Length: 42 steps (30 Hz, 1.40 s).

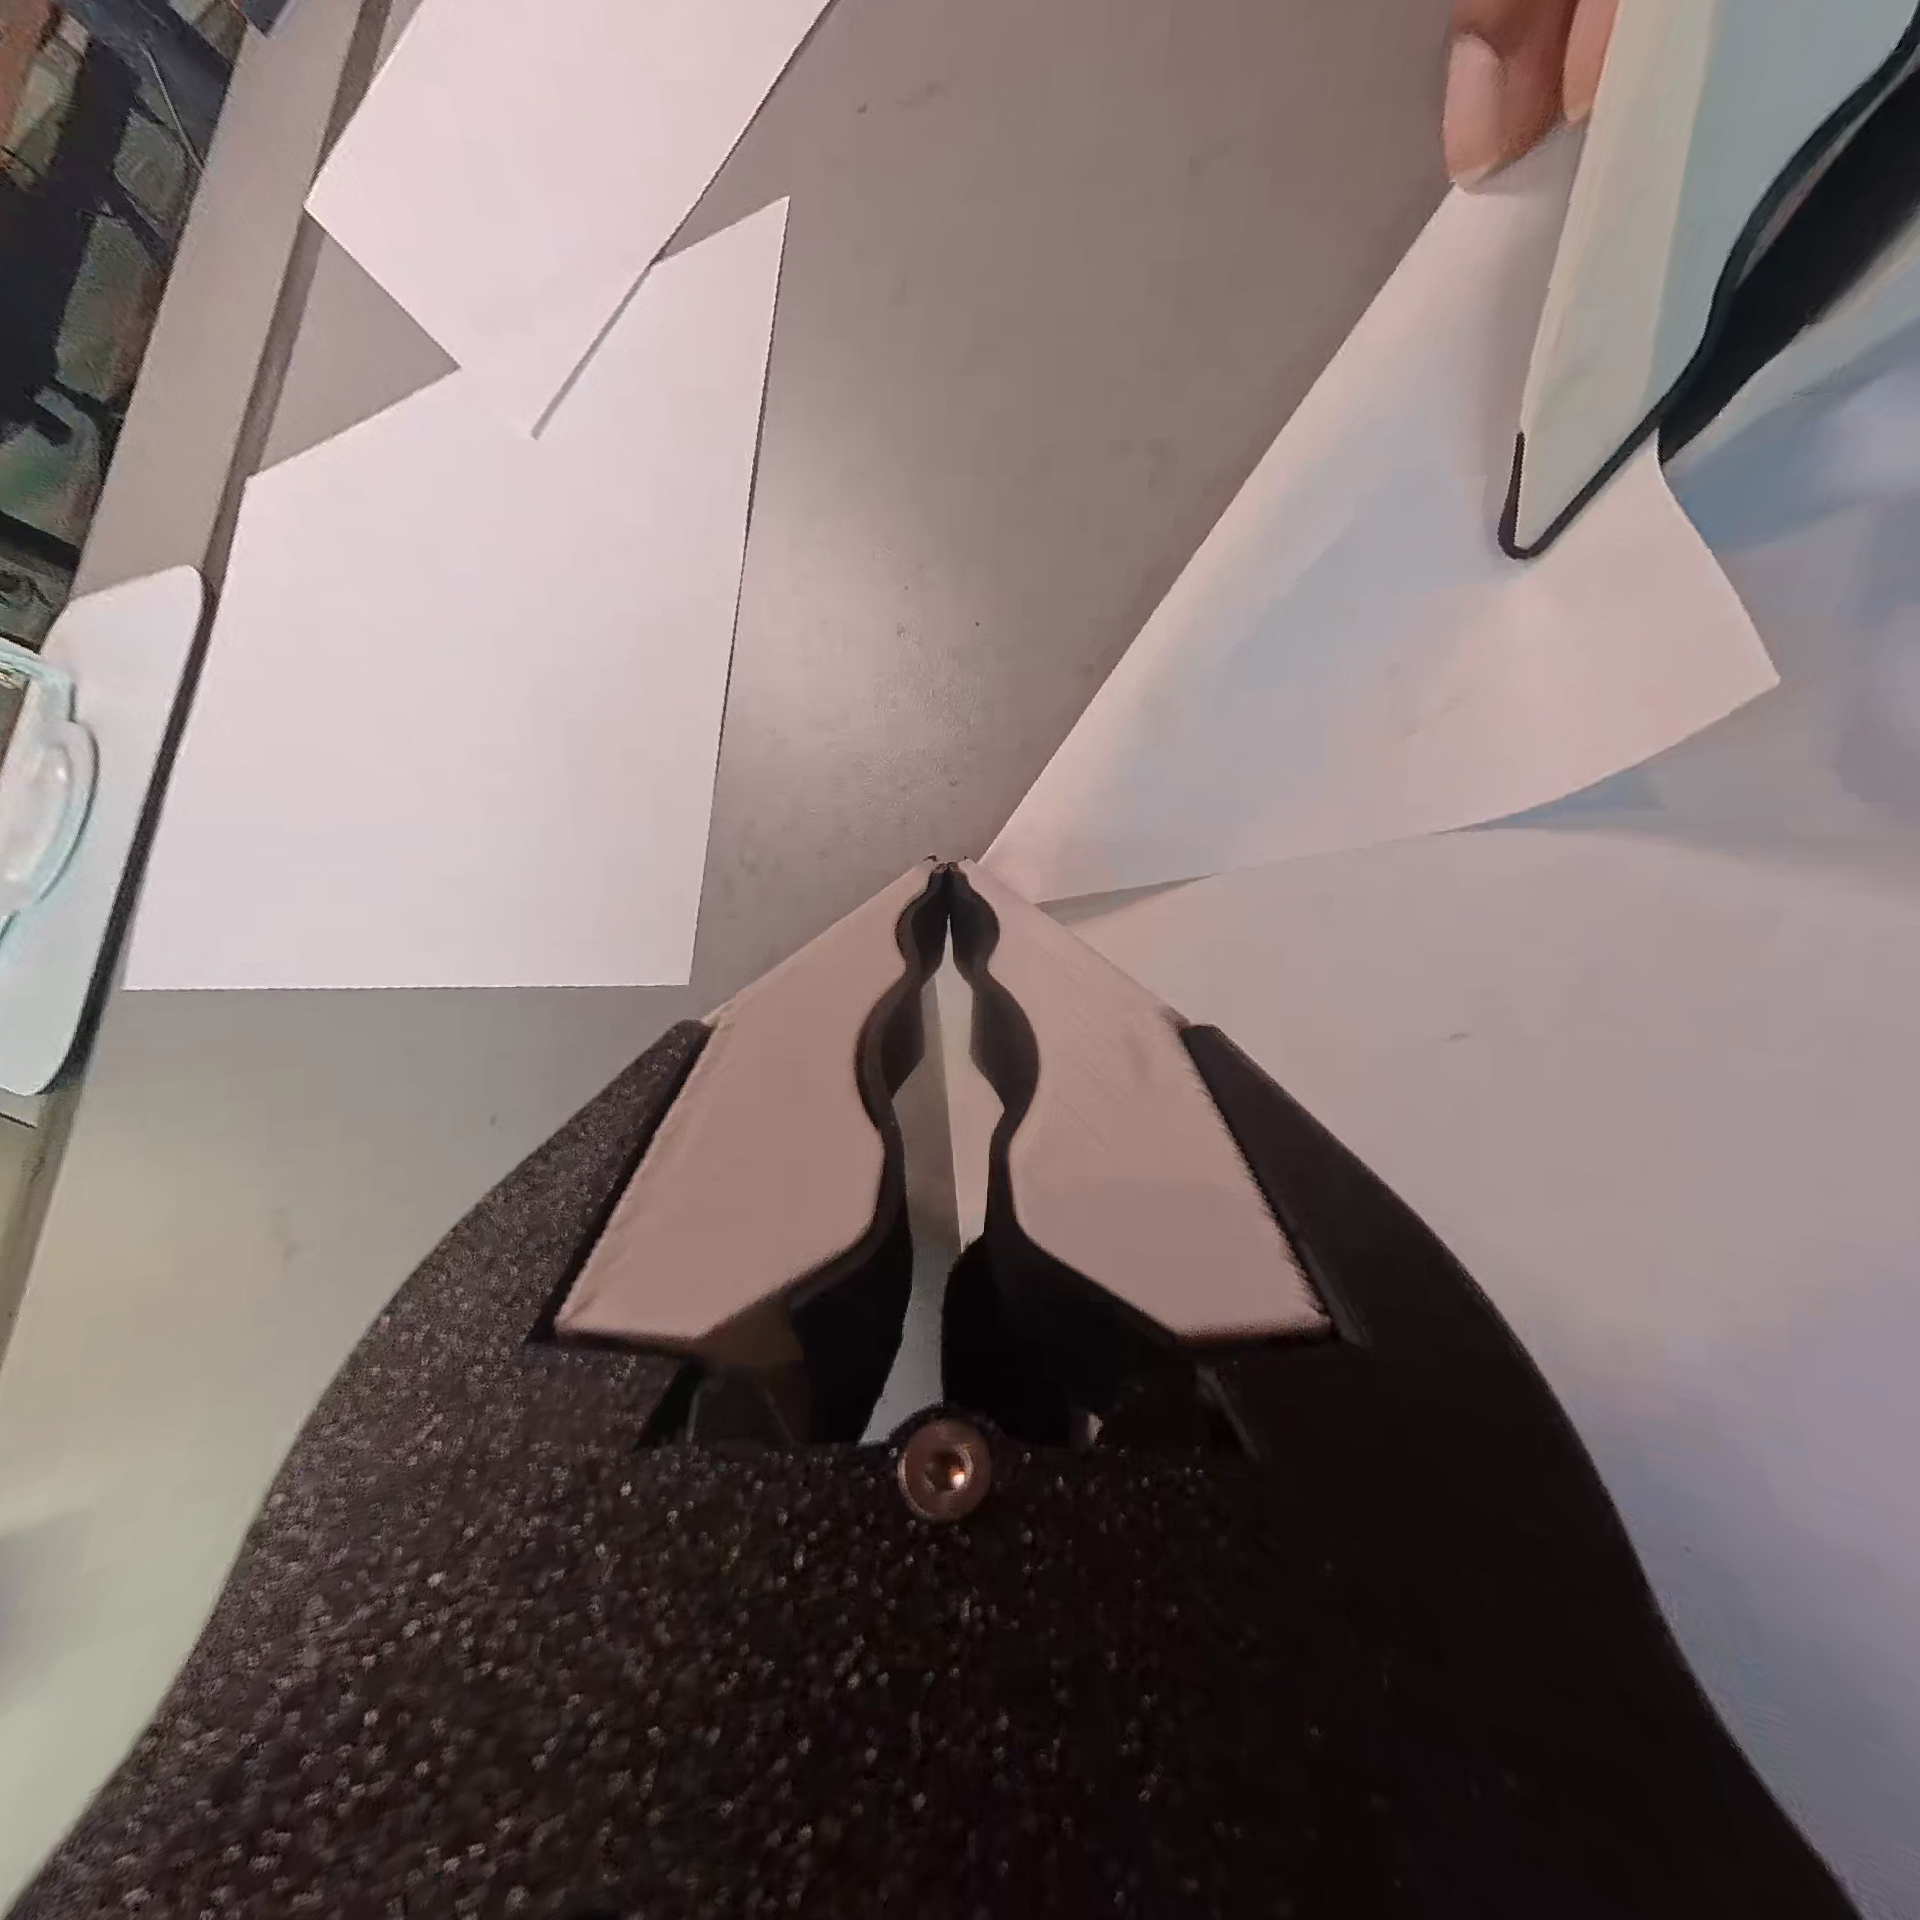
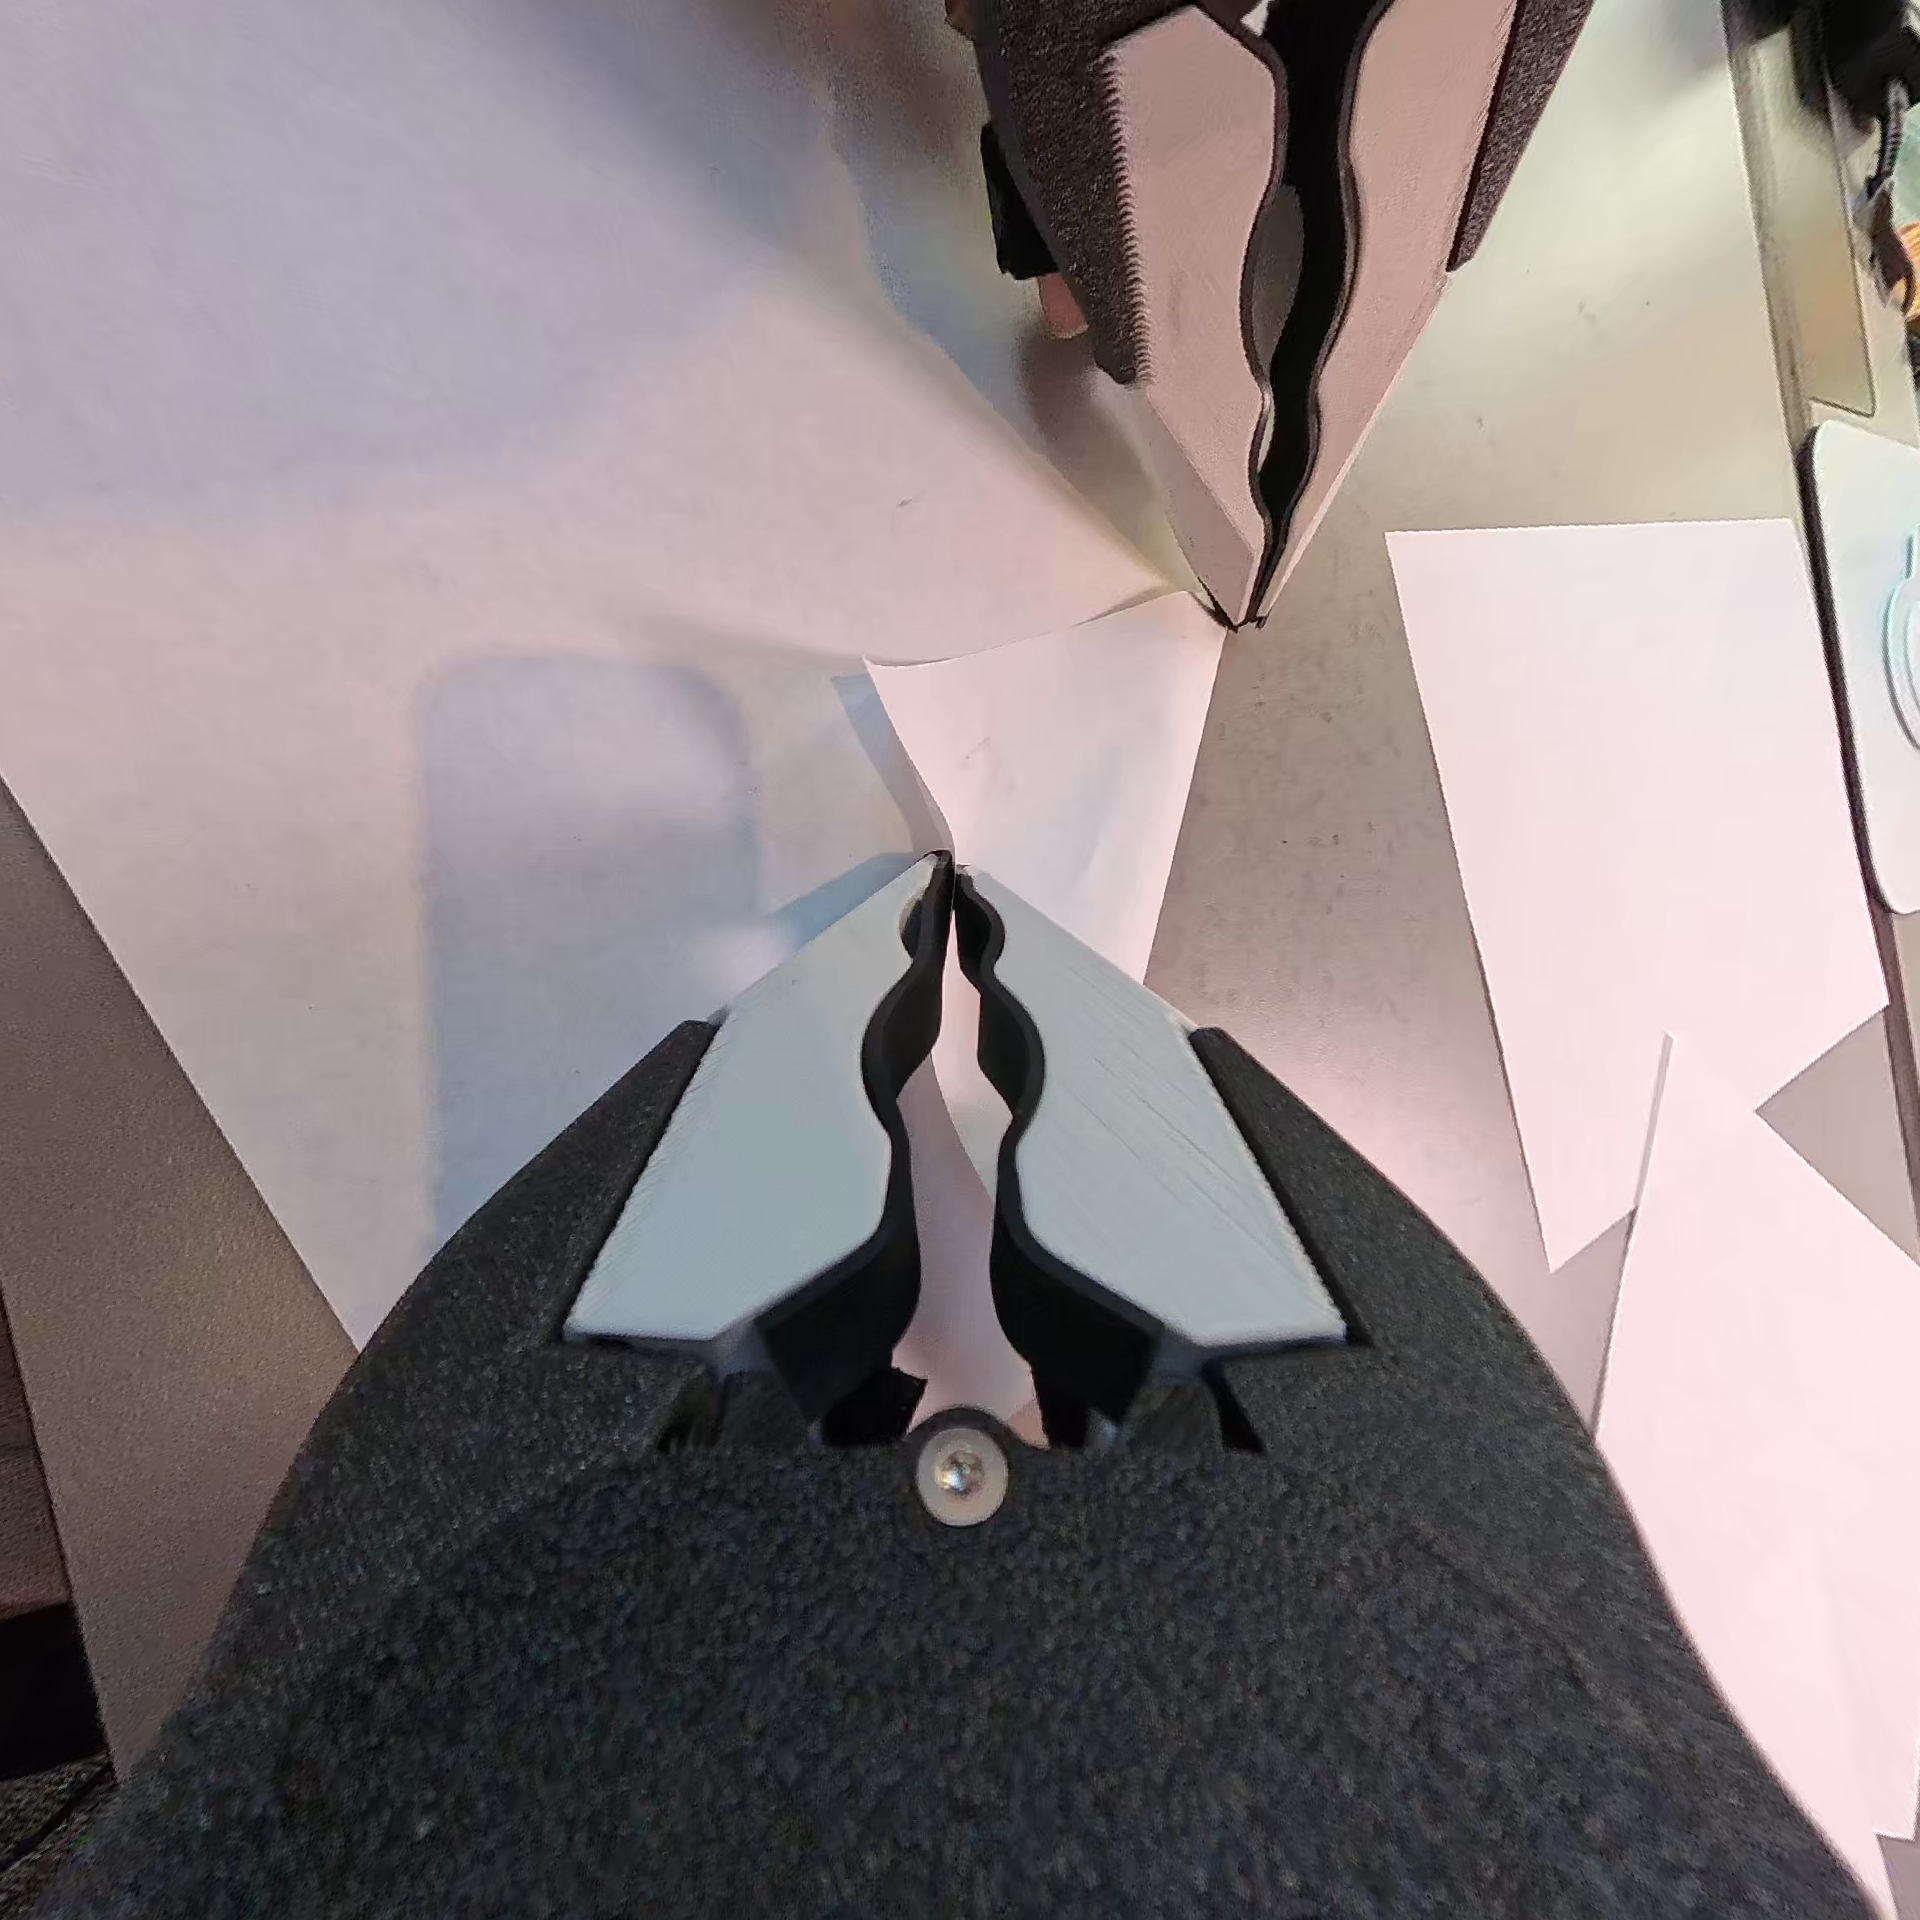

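Sheet of white paper (image 2: pixel 416 343), large, lifted off the grey bench (image 1: pixel 935 468) and curled between two grippers; a folded flap (image 2: pixel 1049 769) hangs below. Left gripper (image 1: pixel 948 868): jaws closed, pinching the sheet at a corner. Right gripper (image 2: pixel 951 868): jaws closed, tips pinching the flap's edge, so the sheet is held at two points. Loose paper pieces (image 1: pixel 447 727) lie flat toward the bench's far edge, beside a white mat (image 1: pixel 94 810)
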{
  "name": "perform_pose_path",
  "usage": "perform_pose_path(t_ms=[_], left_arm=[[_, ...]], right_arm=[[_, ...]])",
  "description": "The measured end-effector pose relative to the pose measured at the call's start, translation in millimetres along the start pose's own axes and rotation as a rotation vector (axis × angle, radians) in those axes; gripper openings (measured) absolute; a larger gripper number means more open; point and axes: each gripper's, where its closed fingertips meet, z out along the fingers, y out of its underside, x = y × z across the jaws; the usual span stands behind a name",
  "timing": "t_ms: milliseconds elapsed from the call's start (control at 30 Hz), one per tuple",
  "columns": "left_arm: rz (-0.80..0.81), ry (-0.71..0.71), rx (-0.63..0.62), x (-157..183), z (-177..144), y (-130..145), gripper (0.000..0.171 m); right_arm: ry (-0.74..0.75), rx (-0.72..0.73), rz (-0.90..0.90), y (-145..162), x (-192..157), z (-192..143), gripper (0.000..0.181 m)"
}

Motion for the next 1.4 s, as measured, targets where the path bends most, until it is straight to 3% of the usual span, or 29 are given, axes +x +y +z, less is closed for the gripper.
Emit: perform_pose_path(t_ms=[167,267,333,433,500,567,633,733,833,1400], left_arm=[[0.12,-0.072,-0.016,1.1,0.1,0.2,0.0],[0.157,-0.105,-0.027,1.3,0.1,0.4,0.0],[0.166,-0.115,-0.032,1.4,0.3,0.4,0.0],[0.182,-0.125,-0.034,1.8,0.3,0.1,0.0],[0.201,-0.134,-0.035,2.0,0.3,0.1,0.0],[0.21,-0.142,-0.034,2.3,0.3,-0.1,0.0],[0.222,-0.149,-0.034,2.4,0.4,-0.2,0.0],[0.232,-0.16,-0.037,2.8,0.2,-0.3,0.0],[0.25,-0.177,-0.042,3.1,0.1,-0.4,0.0],[0.213,-0.171,-0.056,5.8,0.1,0.4,0.0]], right_arm=[[-0.003,0.01,0.022,-0.1,0.6,-3.1,0.001],[-0.055,0.076,0.101,-5.9,1.5,-15.5,0.015],[-0.145,0.171,0.215,-16.2,6.4,-34.5,0.025],[-0.313,0.352,0.429,-42.1,31.9,-70.5,0.024],[-0.333,0.414,0.495,-55.2,58.8,-79.2,0.012],[-0.297,0.37,0.485,-55.8,82.3,-62.8,0.0],[-0.292,0.263,0.456,-48.5,92.9,-28.0,0.0],[-0.331,0.126,0.435,-41.7,82.3,26.3,0.0],[-0.295,0.042,0.369,-36.1,70.4,55.9,0.0],[-0.195,0.022,0.163,-22.5,60.2,58.1,0.0]])
